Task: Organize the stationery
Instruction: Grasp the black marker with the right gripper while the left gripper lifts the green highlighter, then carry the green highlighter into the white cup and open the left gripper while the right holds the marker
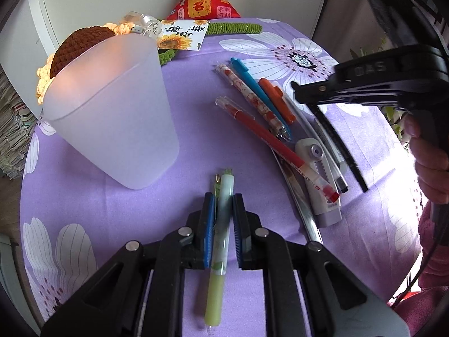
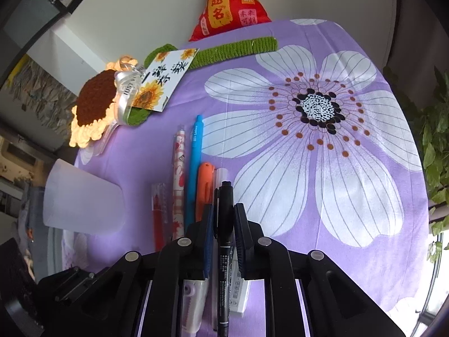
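A: Purple floral cloth [image 2: 350, 196] covers the counter. Left gripper [image 1: 224, 210]: its fingers [image 1: 209, 224] are pinching a pale green pen [image 1: 220, 241], which runs lengthwise between them, its clip end poking out past the tips.

B: Right gripper [image 2: 224, 219]?

A: Its fingers [image 2: 242, 233] are pressed onto a black marker [image 2: 225, 219], cap end sticking out ahead of the tips. A person's hand [image 1: 429, 160] is on the handle, seen from the left wrist view.

B: The loose stationery?

A: Just left of the right fingers lie an orange pen [image 2: 204, 188], a blue pen [image 2: 193, 168], a red-and-white patterned pen [image 2: 178, 174] and a red pen [image 2: 158, 216], side by side on the cloth. A correction tape [image 1: 320, 179] lies under the right fingers.

B: The container?

A: Frosted plastic cup [image 1: 112, 115], upright, ahead and left of the left fingers, well apart from the pens. Behind it, a crocheted sunflower [image 2: 94, 106] with a sunflower card [image 2: 164, 81].
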The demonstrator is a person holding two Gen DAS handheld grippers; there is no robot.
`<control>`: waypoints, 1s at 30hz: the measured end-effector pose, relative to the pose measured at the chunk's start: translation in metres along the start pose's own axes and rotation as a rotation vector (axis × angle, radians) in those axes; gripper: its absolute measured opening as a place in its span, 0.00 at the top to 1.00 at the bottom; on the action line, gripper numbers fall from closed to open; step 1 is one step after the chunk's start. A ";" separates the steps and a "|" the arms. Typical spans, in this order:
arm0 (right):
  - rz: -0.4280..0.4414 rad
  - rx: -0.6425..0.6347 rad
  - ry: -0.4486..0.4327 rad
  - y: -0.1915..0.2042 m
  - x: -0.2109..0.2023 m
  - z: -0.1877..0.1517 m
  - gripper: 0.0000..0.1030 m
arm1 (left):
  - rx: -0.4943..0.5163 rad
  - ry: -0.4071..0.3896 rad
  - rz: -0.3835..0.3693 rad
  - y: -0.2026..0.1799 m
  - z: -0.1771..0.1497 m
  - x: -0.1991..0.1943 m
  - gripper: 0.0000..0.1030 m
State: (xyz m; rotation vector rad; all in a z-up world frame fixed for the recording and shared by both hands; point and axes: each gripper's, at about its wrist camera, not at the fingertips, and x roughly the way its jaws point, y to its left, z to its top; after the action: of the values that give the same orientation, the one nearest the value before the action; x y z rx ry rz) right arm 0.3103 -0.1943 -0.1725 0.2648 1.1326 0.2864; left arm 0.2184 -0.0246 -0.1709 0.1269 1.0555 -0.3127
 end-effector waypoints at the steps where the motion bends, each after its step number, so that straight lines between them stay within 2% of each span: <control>1: 0.008 0.003 -0.005 -0.001 -0.005 -0.002 0.85 | -0.005 0.002 -0.003 0.001 0.000 -0.001 0.89; 5: 0.018 -0.008 -0.036 -0.001 -0.030 -0.015 0.85 | -0.011 -0.019 -0.013 -0.001 -0.001 -0.010 0.89; 12: -0.003 -0.027 -0.109 0.006 -0.068 -0.036 0.85 | -0.006 -0.111 -0.041 -0.007 -0.003 -0.042 0.89; 20: -0.034 -0.028 -0.128 0.007 -0.085 -0.060 0.85 | -0.018 -0.137 -0.049 -0.009 -0.015 -0.062 0.89; 25: -0.040 -0.012 -0.138 0.004 -0.092 -0.073 0.85 | -0.025 -0.185 -0.053 -0.009 -0.018 -0.080 0.89; 30: -0.071 -0.046 -0.194 0.015 -0.107 -0.080 0.85 | -0.021 -0.245 -0.044 -0.010 -0.017 -0.099 0.89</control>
State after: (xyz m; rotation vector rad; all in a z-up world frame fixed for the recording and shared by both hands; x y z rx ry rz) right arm 0.1941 -0.2135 -0.1089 0.2063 0.9408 0.2193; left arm 0.1563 -0.0109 -0.0921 0.0448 0.8196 -0.3479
